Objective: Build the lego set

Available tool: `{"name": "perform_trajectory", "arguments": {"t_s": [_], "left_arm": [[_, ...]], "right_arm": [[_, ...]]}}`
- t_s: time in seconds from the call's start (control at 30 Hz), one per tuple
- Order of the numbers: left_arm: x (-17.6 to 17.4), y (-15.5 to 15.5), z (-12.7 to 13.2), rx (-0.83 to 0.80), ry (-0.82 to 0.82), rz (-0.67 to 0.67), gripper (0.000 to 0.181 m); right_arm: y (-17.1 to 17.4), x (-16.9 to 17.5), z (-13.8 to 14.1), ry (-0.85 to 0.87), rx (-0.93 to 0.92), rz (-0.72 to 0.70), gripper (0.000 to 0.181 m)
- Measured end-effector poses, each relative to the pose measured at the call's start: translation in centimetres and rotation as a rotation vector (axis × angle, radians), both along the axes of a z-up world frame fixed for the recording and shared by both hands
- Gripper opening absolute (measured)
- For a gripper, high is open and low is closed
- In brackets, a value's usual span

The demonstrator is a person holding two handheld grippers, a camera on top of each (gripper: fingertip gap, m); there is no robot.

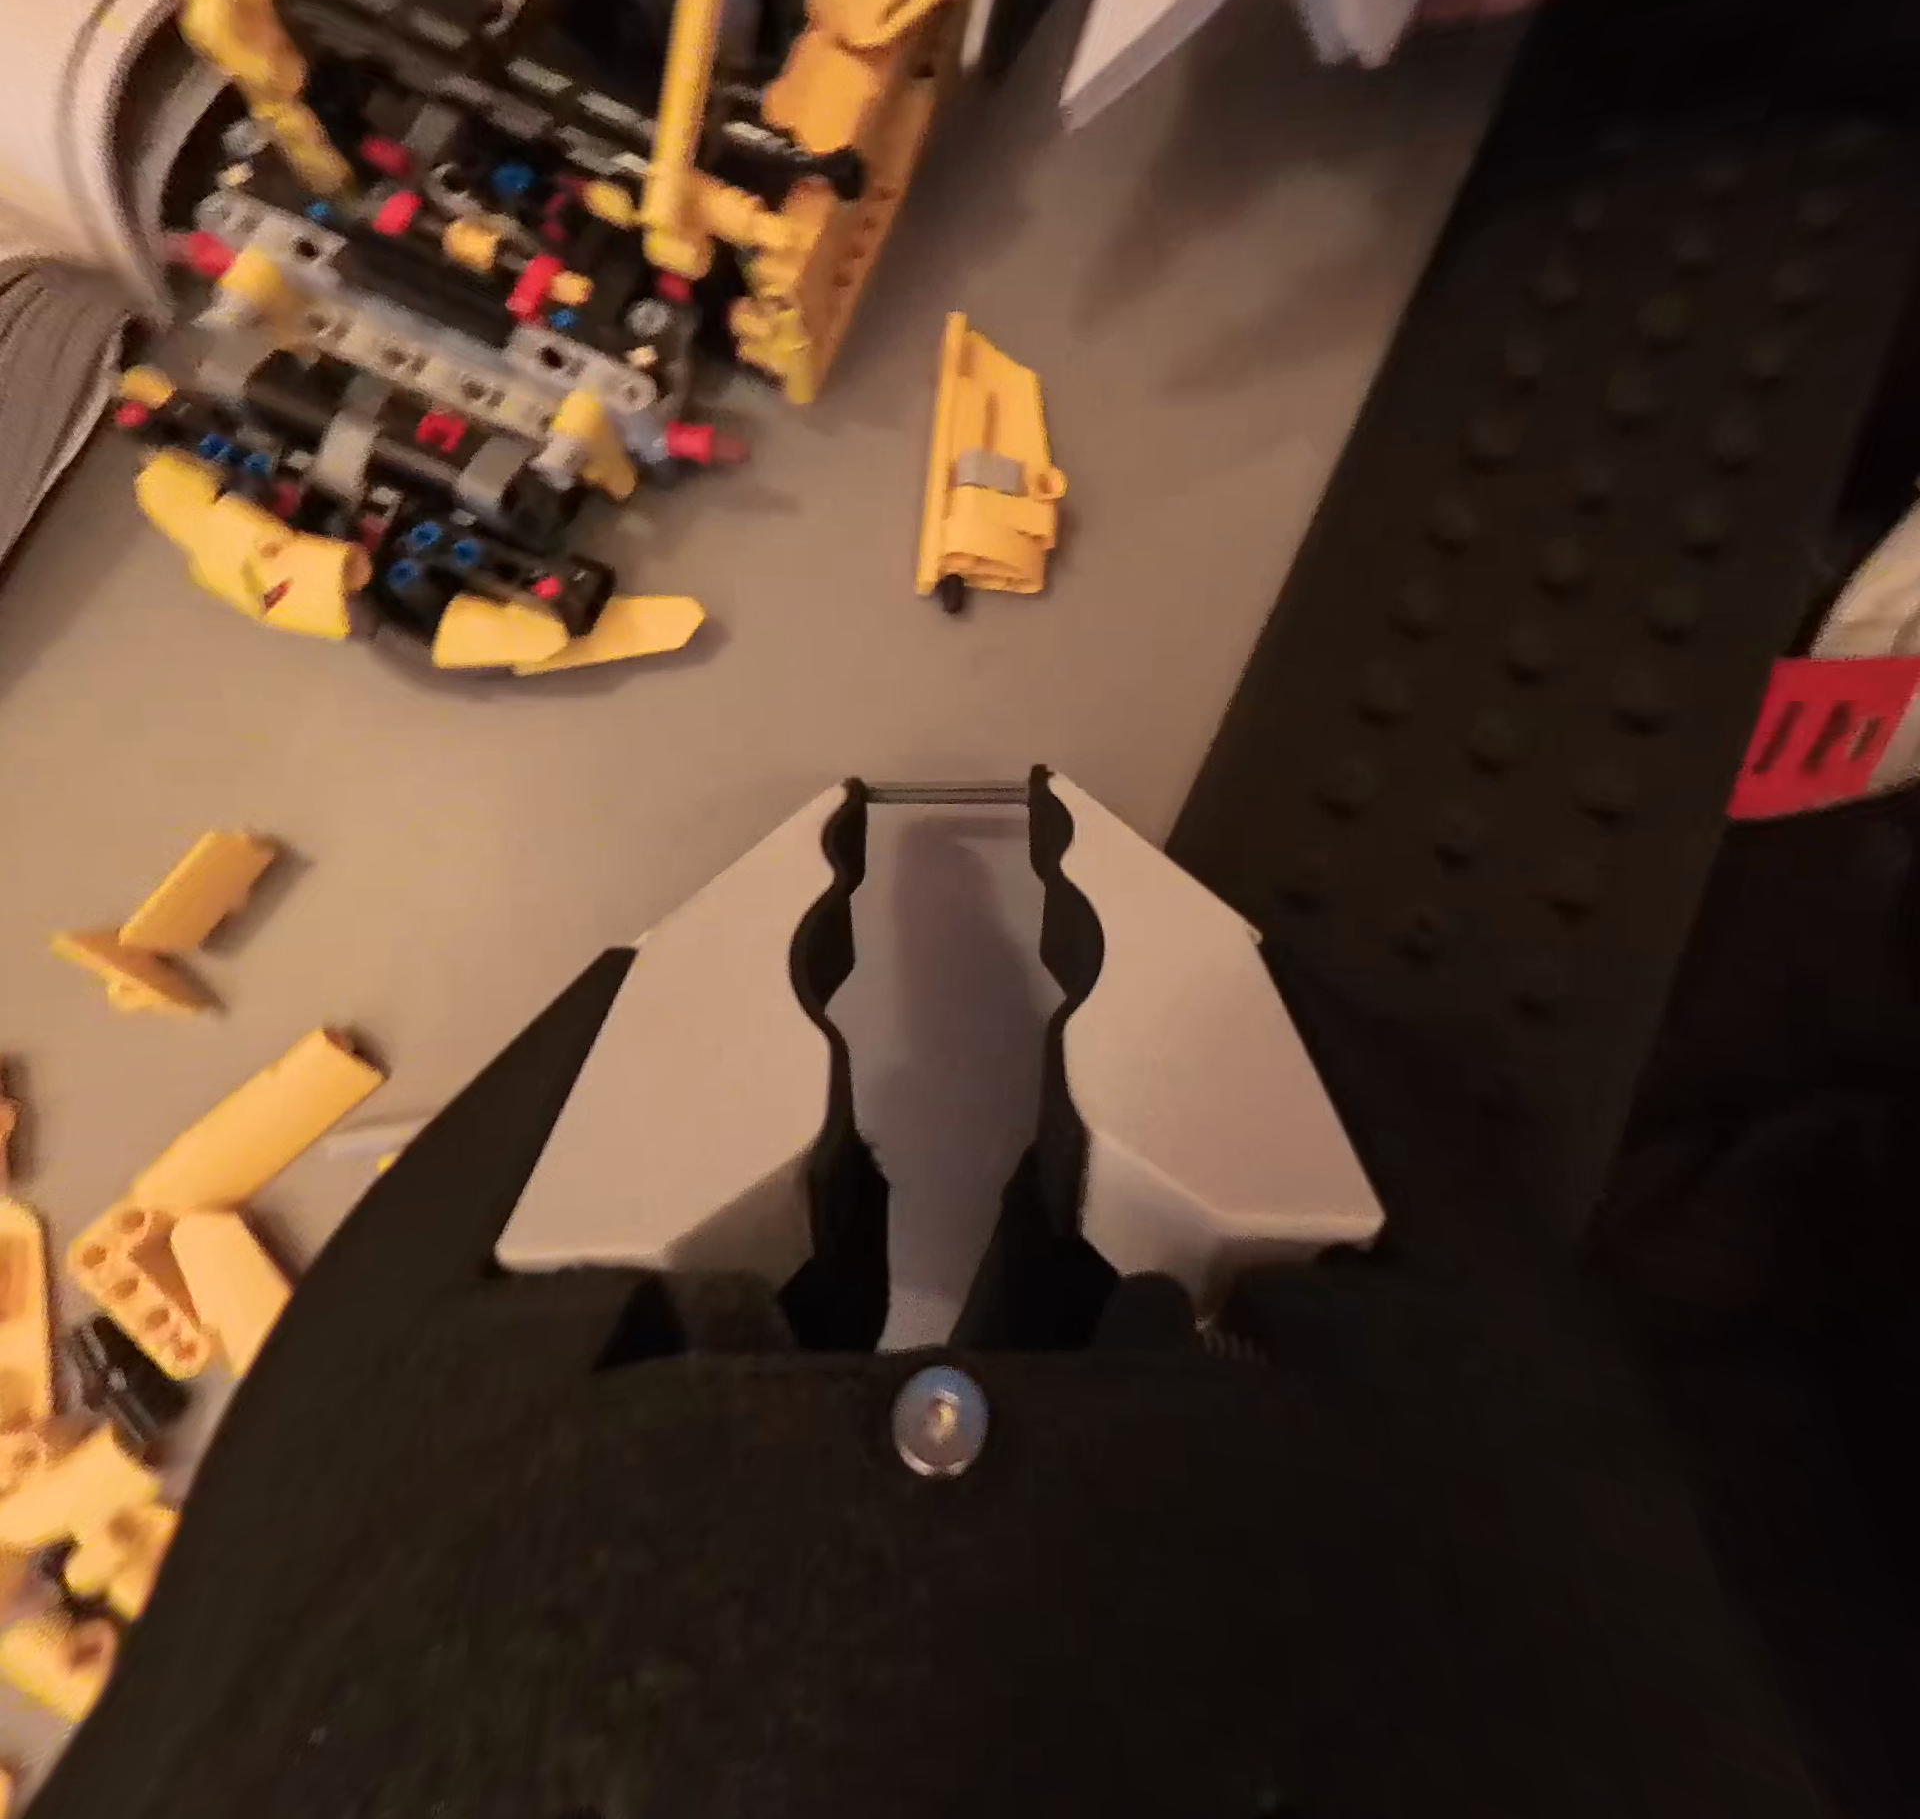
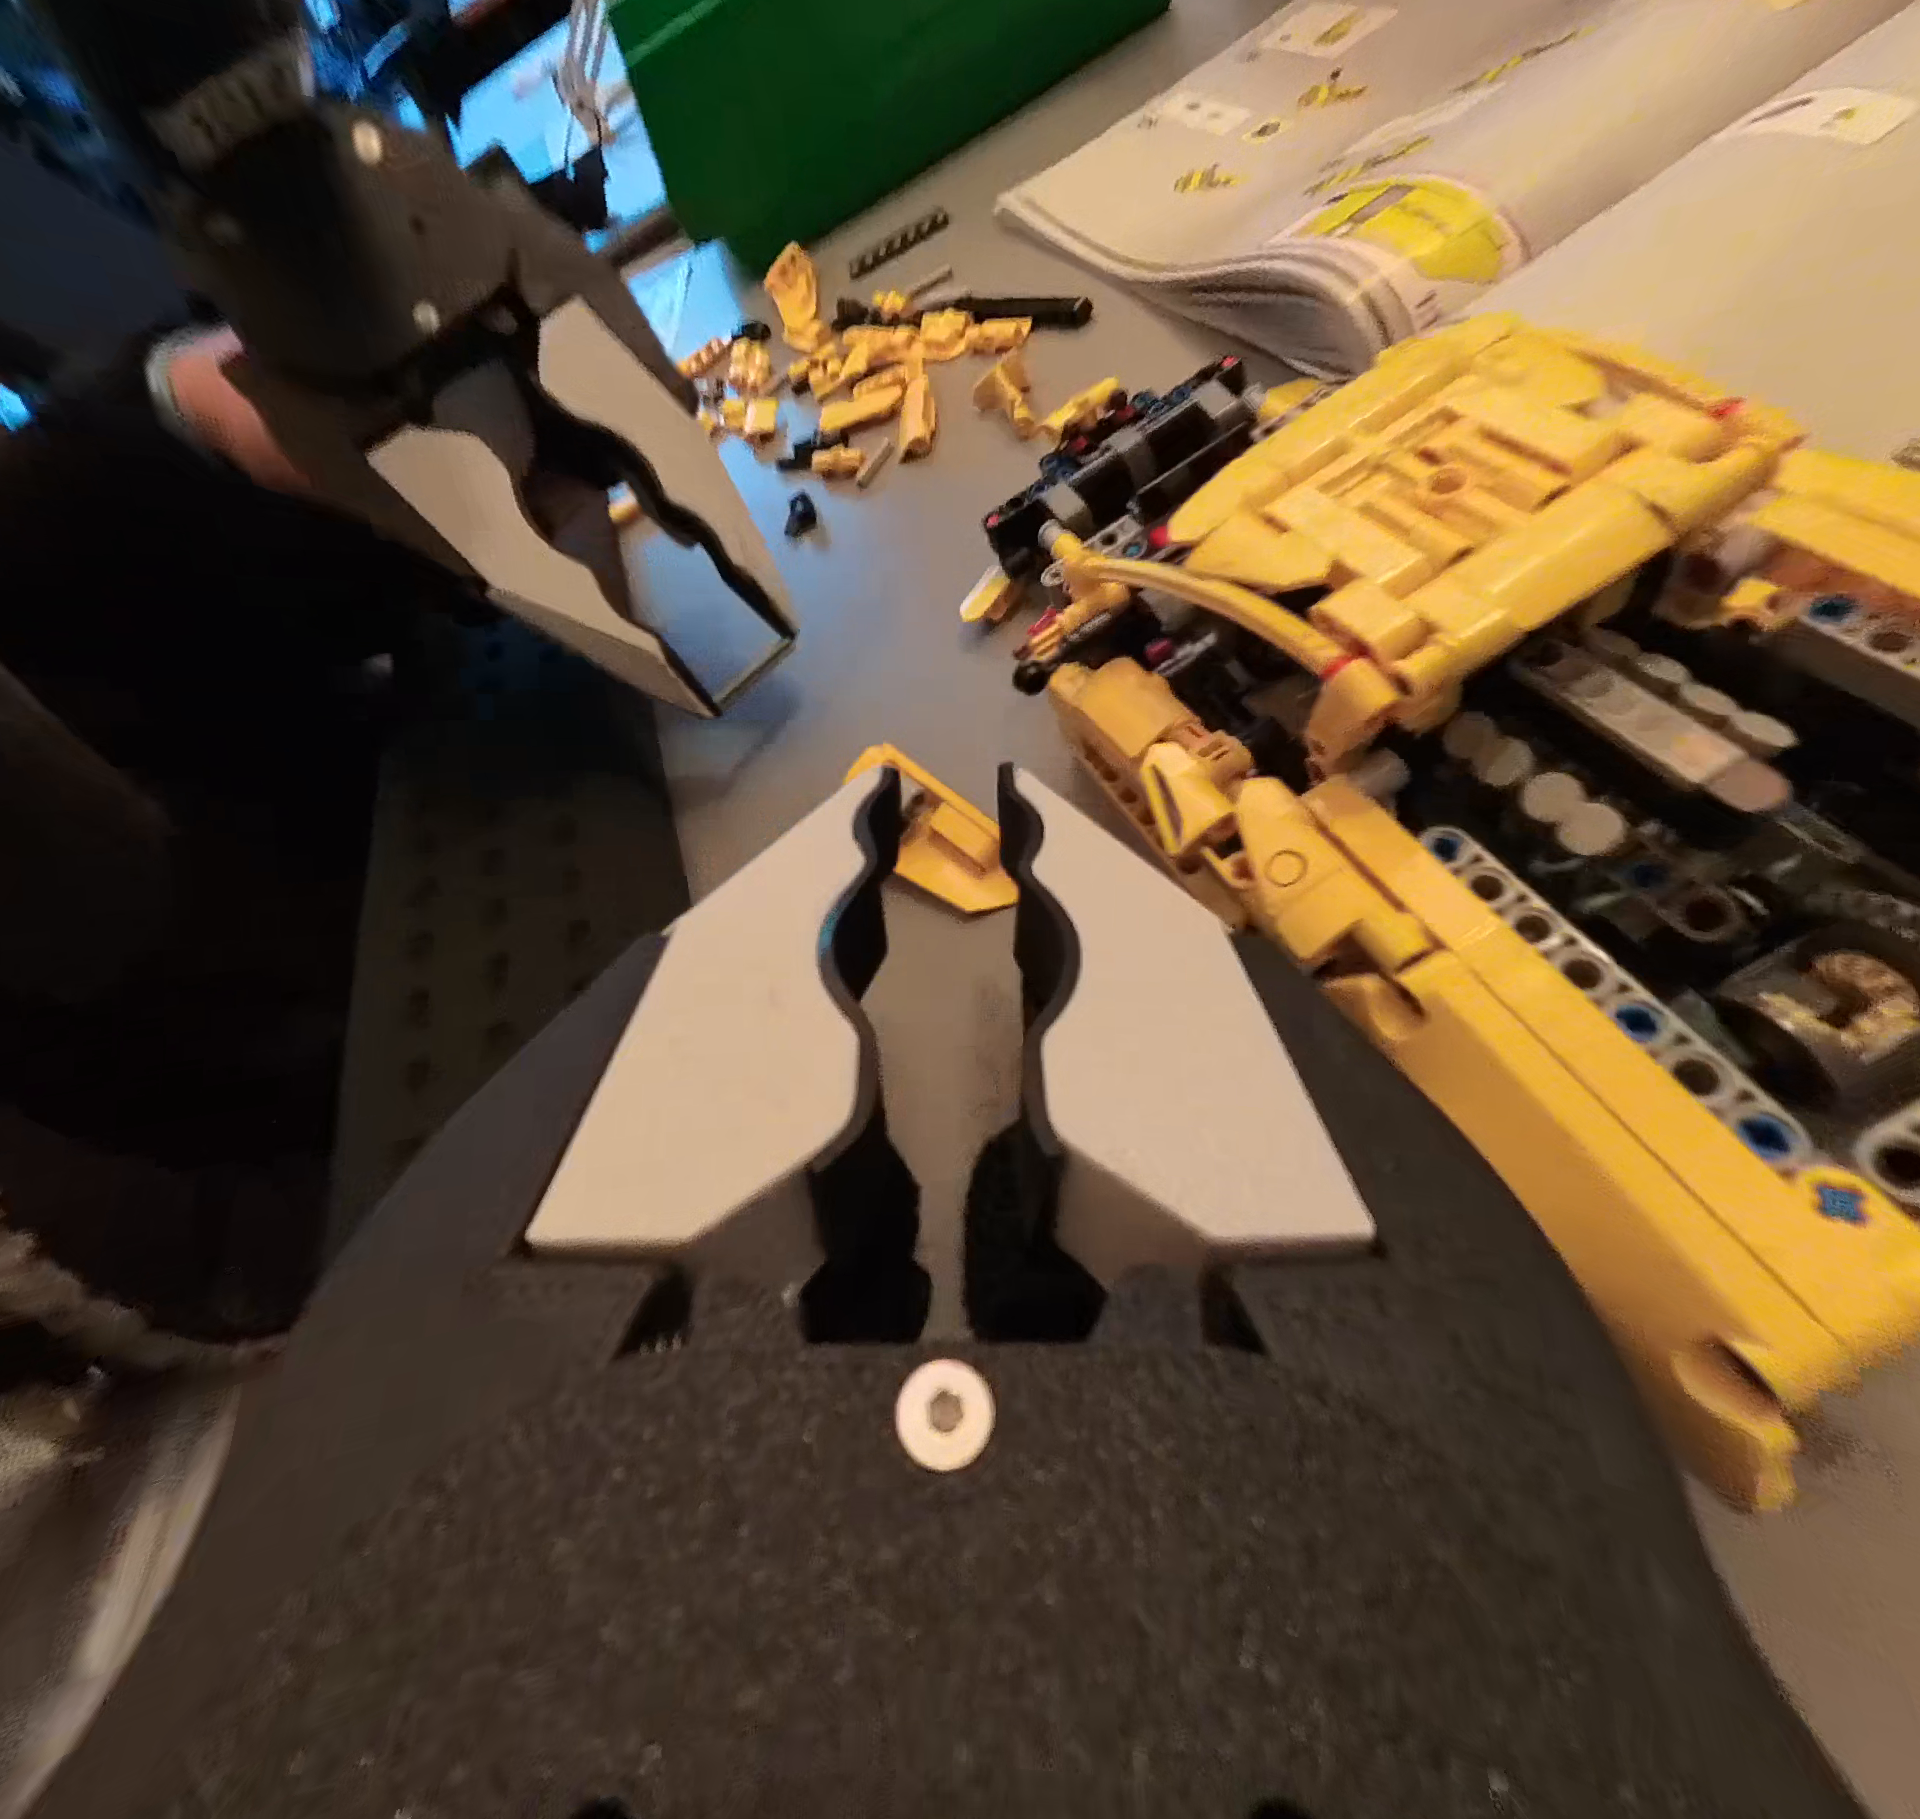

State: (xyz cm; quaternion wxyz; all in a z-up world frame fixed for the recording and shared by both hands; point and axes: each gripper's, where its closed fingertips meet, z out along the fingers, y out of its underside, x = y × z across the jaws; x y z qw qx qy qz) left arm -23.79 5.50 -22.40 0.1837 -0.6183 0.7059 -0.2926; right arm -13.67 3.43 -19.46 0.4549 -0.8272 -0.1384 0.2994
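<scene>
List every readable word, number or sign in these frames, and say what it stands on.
Red tag: dark marks, too blurred to read.
Booklet: printed pages with diagrams, any text too small and blurred to read.
No other writing shows in either view.

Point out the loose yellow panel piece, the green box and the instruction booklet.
yellow panel piece (image 1: 982,465): left wrist view, middle of its flat face.
green box (image 2: 894,55): right wrist view, its front wall.
instruction booklet (image 2: 1382,148): right wrist view, open left page.
</scene>
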Motion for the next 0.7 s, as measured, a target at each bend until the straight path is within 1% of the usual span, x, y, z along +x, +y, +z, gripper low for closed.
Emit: {"name": "perform_trajectory", "arguments": {"t_s": [0.1,0.17,0.2,0.33,0.47,0.57,0.7], "left_arm": [[0.1,-0.7,-0.7,0.007,0.030,-0.139,0.031],[-0.1,-1.0,-1.5,0.023,0.066,-0.217,0.031],[-0.2,-1.1,-1.9,0.034,0.082,-0.254,0.031],[-0.2,-1.4,-2.0,0.084,0.078,-0.377,0.031],[-0.1,-1.6,-1.8,0.231,-0.021,-0.559,0.031],[-0.5,-1.5,-1.8,0.259,0.002,-0.576,0.031],[-1.0,-1.2,-1.9,0.212,0.044,-0.518,0.032]], "right_arm": [[-0.3,-1.0,-0.9,-0.111,0.018,0.064,0.017],[-0.4,-1.4,-1.1,-0.142,0.034,0.091,0.017],[-0.5,-1.4,-1.1,-0.147,0.041,0.093,0.017],[-0.3,-0.8,-0.4,-0.122,0.065,0.058,0.016],[-0.3,-0.9,-0.3,-0.097,0.051,0.061,0.017],[-0.5,-1.2,-0.5,-0.116,0.054,0.080,0.016],[-0.7,-1.5,-0.6,-0.113,0.047,0.095,0.016]]}}
